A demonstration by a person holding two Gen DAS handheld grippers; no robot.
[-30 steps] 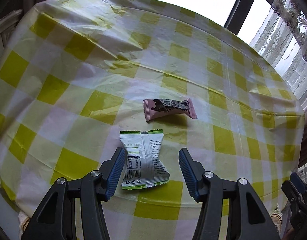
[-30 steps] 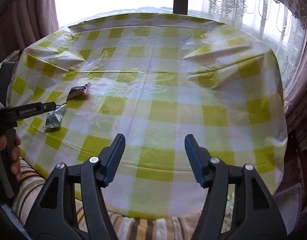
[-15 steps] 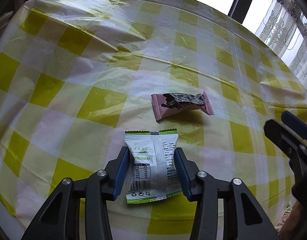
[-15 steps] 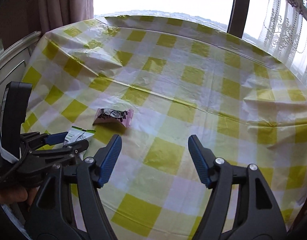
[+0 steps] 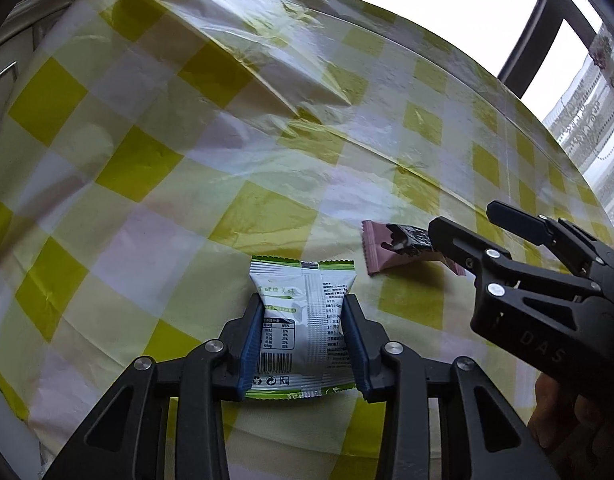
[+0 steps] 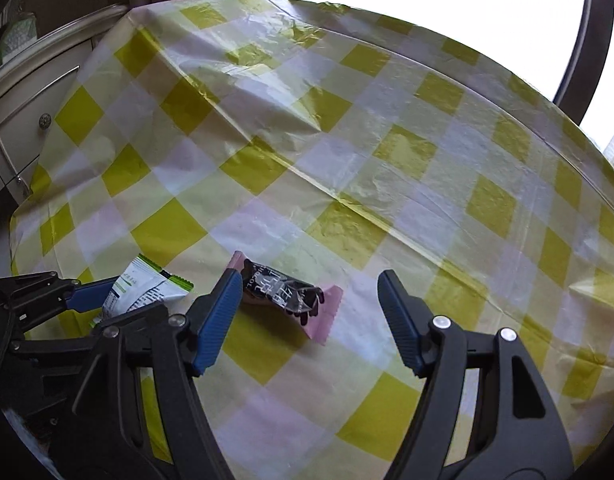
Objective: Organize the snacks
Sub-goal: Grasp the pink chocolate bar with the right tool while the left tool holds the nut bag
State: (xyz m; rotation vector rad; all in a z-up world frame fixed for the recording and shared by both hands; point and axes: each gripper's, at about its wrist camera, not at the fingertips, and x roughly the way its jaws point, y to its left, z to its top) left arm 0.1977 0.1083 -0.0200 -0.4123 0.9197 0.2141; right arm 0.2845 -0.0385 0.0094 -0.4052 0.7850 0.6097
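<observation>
A white and green snack packet (image 5: 303, 320) lies flat on the checked tablecloth (image 5: 147, 168). My left gripper (image 5: 303, 300) straddles it; its jaws are closing, and the blue pads (image 5: 253, 332) touch both long sides. In the right wrist view the same packet (image 6: 147, 284) shows at the left. A pink packet with a dark print (image 6: 291, 292) lies just beyond it, to the right. My right gripper (image 6: 311, 280) hovers over this pink packet with jaws open, the left finger (image 6: 219, 312) close beside it. From the left wrist view the right gripper (image 5: 461, 218) covers part of the pink packet (image 5: 381, 256).
The round table carries a wrinkled yellow and white plastic cloth (image 6: 387, 160) with raised folds. A pale cabinet with drawers (image 6: 35, 120) stands off the table's left edge. A window frame (image 6: 583, 40) and curtains lie behind. A person's hand (image 5: 555, 412) holds the right gripper.
The left gripper's jaws have narrowed onto the white and green packet. The right gripper has swung left across the table to the pink packet and has come into the left wrist view.
</observation>
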